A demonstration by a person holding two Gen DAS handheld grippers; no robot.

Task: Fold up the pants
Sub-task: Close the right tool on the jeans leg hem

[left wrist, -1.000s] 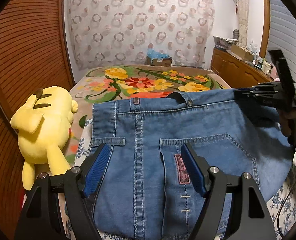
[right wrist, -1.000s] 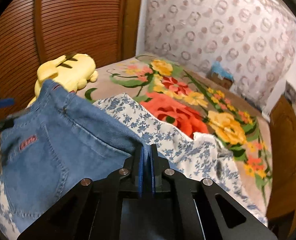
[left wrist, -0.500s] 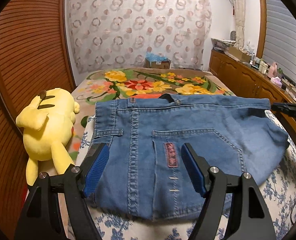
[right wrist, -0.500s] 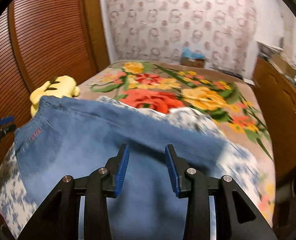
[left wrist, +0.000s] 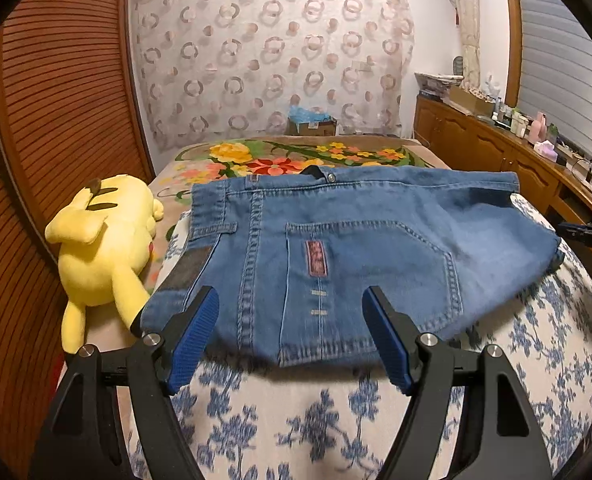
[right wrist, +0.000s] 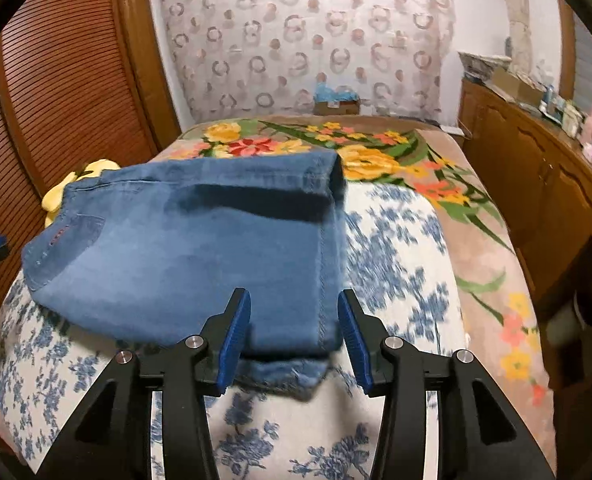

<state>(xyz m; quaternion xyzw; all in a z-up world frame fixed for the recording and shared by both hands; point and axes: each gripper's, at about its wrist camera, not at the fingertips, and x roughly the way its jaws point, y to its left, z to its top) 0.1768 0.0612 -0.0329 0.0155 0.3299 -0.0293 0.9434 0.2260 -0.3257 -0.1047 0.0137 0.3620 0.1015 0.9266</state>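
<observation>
Hovering over the near edge of the bed [left wrist: 375,420], the left gripper [left wrist: 292,336] stands wide open with nothing held; the folded jeans [left wrist: 335,248] lie just ahead of it, their near hem between and beyond the blue pads. Off to its left a yellow plush toy [left wrist: 104,240] lies beside the denim. That open stance suggests the cloth is laid down and let go on this side. Moving right, the right gripper [right wrist: 296,332] has just been opening its jaws, and they now stand about half apart; the jeans' folded end [right wrist: 288,320] sits between the pads without being pinched, so this looks like a release. The jeans form a compact blue bundle, back pocket up, resting on the blue-flowered sheet [right wrist: 395,260].
</observation>
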